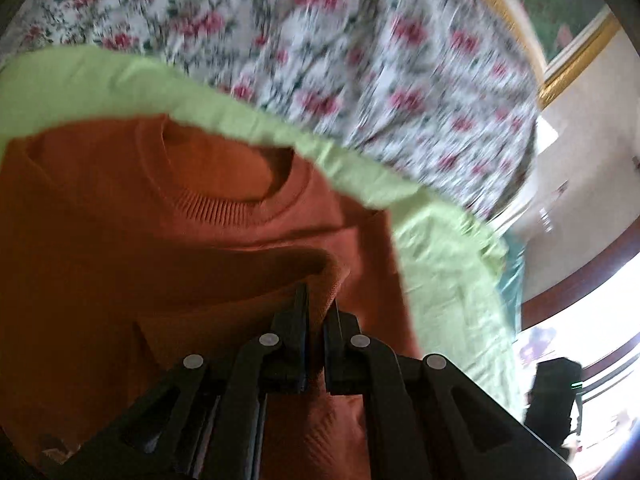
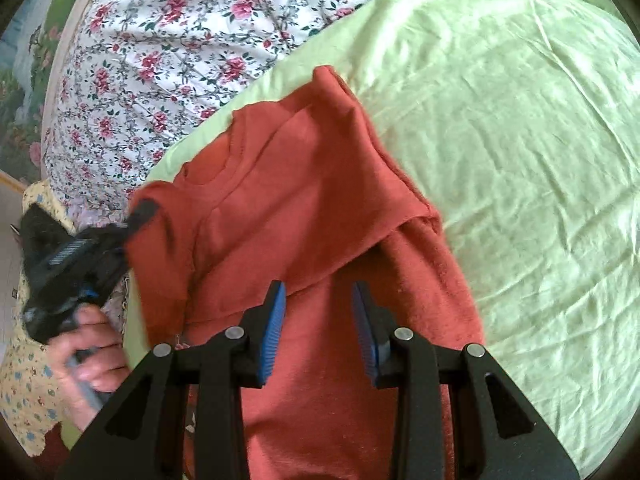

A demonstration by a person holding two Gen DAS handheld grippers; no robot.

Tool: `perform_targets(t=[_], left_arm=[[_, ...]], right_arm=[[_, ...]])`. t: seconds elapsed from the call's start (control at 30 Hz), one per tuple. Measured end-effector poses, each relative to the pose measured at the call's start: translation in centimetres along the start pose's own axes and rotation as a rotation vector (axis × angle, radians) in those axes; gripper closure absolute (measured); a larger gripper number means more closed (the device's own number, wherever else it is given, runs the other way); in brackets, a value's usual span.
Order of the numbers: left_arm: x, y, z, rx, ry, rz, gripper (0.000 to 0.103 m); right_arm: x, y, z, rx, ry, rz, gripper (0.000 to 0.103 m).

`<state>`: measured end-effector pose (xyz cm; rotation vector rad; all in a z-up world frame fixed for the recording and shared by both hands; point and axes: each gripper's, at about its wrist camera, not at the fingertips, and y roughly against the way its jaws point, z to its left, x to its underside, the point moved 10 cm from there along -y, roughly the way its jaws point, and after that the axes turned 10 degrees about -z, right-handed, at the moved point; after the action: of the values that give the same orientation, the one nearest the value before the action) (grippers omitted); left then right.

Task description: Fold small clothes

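Meanwhile, on a bed spread with a pale green sheet [image 2: 520,152], a floral quilt [image 2: 160,52] is bunched beyond the far edge of a small rust-orange sweater [image 2: 304,184], the landmark of the scene. The sweater lies on the sheet with its ribbed collar [image 1: 224,204] pointing toward the quilt and its long axis running from collar back to the hem under the cameras. One sleeve is already laid across the chest; the other side is lifted off the sheet. The left claw [image 1: 318,320] is clamped on a raised fold of the sweater's knit at that lifted side, the person's left hand [image 2: 96,360] gripping its handle beside the garment. The right claw [image 2: 318,332] hovers over the sweater's lower body, jaws apart and holding nothing. Judging from this, the left claw is the nearer one to the work: its held side looks set to be carried across the long axis toward the folded sleeve.
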<state>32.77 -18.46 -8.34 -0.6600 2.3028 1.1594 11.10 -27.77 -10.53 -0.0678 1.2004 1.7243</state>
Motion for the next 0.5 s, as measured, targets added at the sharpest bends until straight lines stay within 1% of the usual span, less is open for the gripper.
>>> perform_targets(t=[0.03,0.1,0.17,0.23,0.3,0.37,0.43,0.5], left_arm=[[0.6,-0.6,0.3,-0.015,-0.012,0.011,0.097],[1.5,-1.4,0.7,-0.021,-0.016,0.040,0.088],[2.1,-1.3,0.8,-0.012,-0.026,0.057,0.063],[2.4,-0.2,1.3,-0.013,-0.032,0.059,0.050],[2.5,1.3,1.9,-0.015,-0.043,0.054,0.050],[2.8,3.3,3.2,-0.035,-0.065,0.045,0.049],[3.3,5.6,5.3,-0.100,-0.105,0.042,0.049],[3.9,7.8,8.2,-0.194,-0.145,0.031,0.049]], right_arm=[[0.1,-0.1,-0.1,0.001,0.002,0.005,0.067],[0.3,-0.5,0.1,-0.003,0.010,0.013,0.065],[0.5,-1.0,0.5,-0.011,0.022,0.020,0.050],[0.7,-1.3,1.2,-0.025,0.038,0.018,0.044],[0.9,-1.7,2.1,-0.040,0.064,0.022,0.044],[1.3,-2.0,3.0,-0.056,0.095,0.030,0.044],[1.8,-2.3,4.2,-0.074,0.131,0.040,0.044],[2.6,-3.0,5.3,-0.091,0.168,0.063,0.044]])
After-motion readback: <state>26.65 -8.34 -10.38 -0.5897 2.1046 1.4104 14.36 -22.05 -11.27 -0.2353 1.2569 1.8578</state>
